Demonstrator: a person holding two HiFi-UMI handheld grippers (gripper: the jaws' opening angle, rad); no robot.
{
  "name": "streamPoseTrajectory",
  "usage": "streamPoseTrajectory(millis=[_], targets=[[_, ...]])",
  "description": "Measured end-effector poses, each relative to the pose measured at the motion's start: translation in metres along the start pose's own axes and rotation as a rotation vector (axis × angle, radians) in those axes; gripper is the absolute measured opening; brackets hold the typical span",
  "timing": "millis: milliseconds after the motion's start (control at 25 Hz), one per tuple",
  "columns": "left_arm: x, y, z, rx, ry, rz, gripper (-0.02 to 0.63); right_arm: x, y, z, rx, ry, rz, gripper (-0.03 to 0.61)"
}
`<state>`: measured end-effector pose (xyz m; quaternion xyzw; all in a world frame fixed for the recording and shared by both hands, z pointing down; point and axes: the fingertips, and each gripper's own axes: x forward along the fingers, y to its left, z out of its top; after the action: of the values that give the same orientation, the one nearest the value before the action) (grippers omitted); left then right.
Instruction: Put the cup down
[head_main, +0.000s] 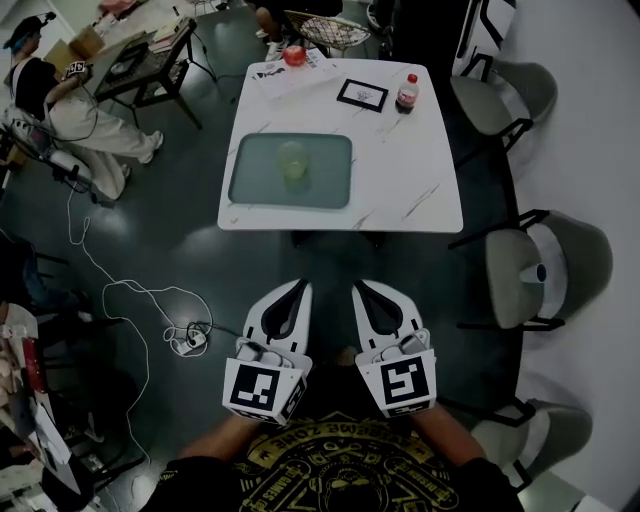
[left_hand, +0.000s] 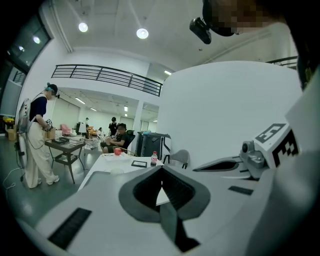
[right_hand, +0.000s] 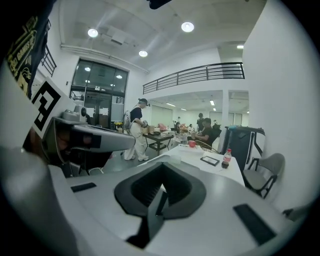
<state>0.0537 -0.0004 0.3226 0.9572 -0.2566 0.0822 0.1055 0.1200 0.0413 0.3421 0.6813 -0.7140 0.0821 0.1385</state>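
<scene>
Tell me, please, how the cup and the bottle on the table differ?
The cup is pale and translucent; the bottle is dark with a red cap. The cup stands in the tray; the bottle stands on the bare table. Both are upright.

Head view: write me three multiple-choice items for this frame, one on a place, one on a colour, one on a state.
1. Where is the cup?
A) on the tray
B) on a chair seat
C) between a gripper's jaws

2. What colour is the cap of the bottle?
A) blue
B) red
C) green

3. How are the left gripper and the right gripper?
A) both shut and empty
B) left shut on the cup
C) right wide open

1 A: the cup stands on the tray, far from both grippers.
2 B: the cap shows red.
3 A: each gripper view shows the jaws together with nothing between them.
</scene>
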Motion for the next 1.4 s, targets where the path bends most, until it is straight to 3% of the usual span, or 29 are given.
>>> streamPoseTrajectory(millis=[320,520,840,1040,1400], targets=[[-0.043,-0.041,-0.024,0.016,0.037,0.058,0.009,-0.052,0.015,-0.018,-0.031,0.006,0.072,0.006],[-0.068,-0.052,-0.025,0.025,0.026,0.034,0.009,-0.067,0.043,-0.015,-0.045,0.008,0.092,0.006],[-0.109,-0.012,-0.041,0.013,0.051,0.081,0.009,-0.065,0.099,-0.014,-0.048,0.013,0.108,0.005],[-0.12,-0.006,-0.032,0.012,-0.024,0.035,0.009,-0.063,0.122,-0.01,-0.031,0.003,0.088,0.005],[-0.14,0.001,-0.04,0.01,0.006,0.006,0.009,-0.071,0.132,-0.011,-0.015,0.002,0.018,0.005]])
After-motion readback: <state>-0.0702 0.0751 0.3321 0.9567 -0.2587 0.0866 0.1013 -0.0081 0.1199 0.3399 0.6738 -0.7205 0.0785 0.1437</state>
